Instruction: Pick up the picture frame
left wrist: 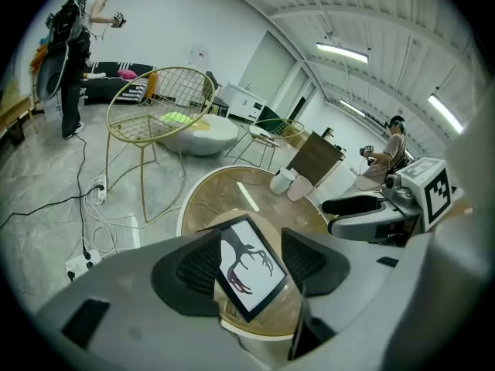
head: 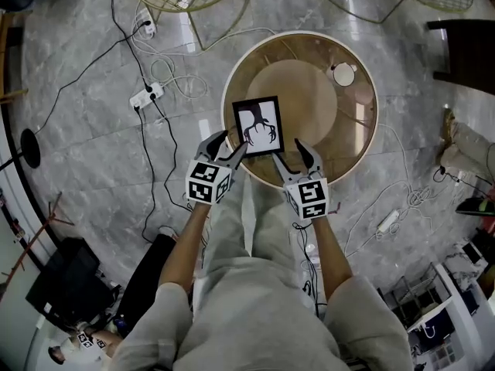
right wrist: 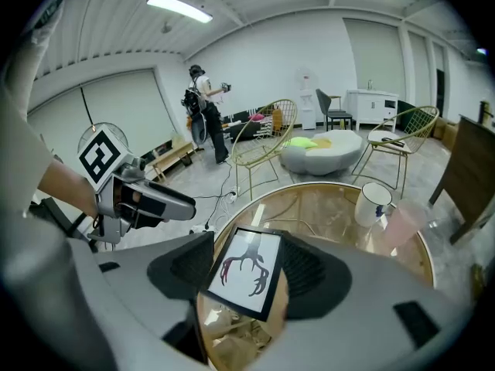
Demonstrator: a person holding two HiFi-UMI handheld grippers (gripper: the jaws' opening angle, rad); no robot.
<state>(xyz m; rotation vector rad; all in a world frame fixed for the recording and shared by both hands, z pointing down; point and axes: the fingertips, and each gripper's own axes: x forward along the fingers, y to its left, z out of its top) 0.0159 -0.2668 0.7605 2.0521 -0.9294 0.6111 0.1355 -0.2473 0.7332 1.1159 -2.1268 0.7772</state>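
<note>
Well, both tools are down at the near edge of the round table [head: 374,122], where the picture frame [head: 257,126] sits with its antler print facing up. The left gripper [head: 230,144] has its jaws spread, with the frame's lower left corner in the gap. The right gripper [head: 295,151] is spread the same way at the lower right corner. To my eye neither is pinching yet. To do this well, I'd push both a touch further on so the pads cover the dark border rather than only the corner tips. Then close the two together and raise them level, because an uneven squeeze could skate the thin frame across the glass top or off the near rim. Counting up: one frame, one table, two grippers. One white cup [head: 343,74] stands on the far side, and in the right gripper view a pinkish cup [right wrist: 404,221] stands just beside it. Beyond the table are two gold wire chairs [right wrist: 267,130] and two other people [left wrist: 77,45].
</note>
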